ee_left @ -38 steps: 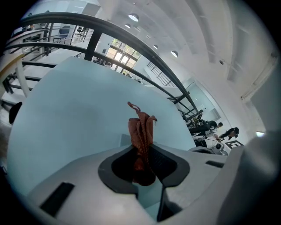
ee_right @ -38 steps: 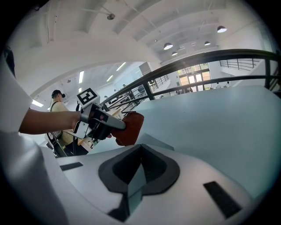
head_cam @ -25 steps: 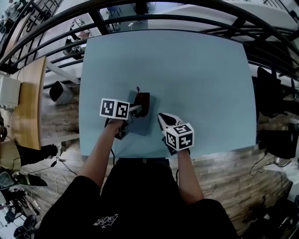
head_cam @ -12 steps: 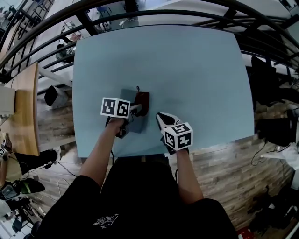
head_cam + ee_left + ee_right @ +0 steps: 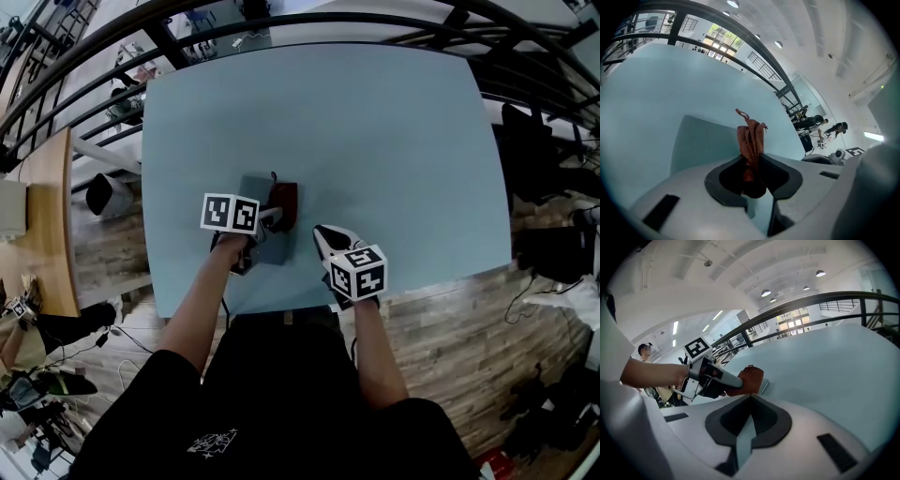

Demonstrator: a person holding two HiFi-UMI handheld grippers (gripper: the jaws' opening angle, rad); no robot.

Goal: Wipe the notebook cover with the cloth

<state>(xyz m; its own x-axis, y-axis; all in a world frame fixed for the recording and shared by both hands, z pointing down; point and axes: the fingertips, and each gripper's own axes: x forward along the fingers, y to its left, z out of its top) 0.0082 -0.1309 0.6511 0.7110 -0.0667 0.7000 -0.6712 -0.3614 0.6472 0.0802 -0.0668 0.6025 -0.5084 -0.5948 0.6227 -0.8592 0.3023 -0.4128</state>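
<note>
A grey-blue notebook (image 5: 255, 194) lies flat near the front left of the light blue table (image 5: 394, 141). My left gripper (image 5: 275, 217) is shut on a dark red cloth (image 5: 284, 201) that rests on the notebook's right part. In the left gripper view the bunched cloth (image 5: 750, 138) sticks up from between the jaws over the notebook (image 5: 701, 140). My right gripper (image 5: 322, 236) hovers just right of the notebook, shut and holding nothing. The right gripper view shows the left gripper (image 5: 739, 382), the cloth (image 5: 751, 378) and a notebook corner (image 5: 764, 387) ahead of its closed jaws.
The table's front edge (image 5: 422, 292) runs just behind both grippers. Dark railings (image 5: 84, 80) curve round the far and left sides. A wooden desk (image 5: 52, 225) and a bin (image 5: 105, 194) stand on the floor to the left.
The head view has drifted a little, so the table sits further left in frame. Both grippers and the cloth stay in nearly the same place on the notebook.
</note>
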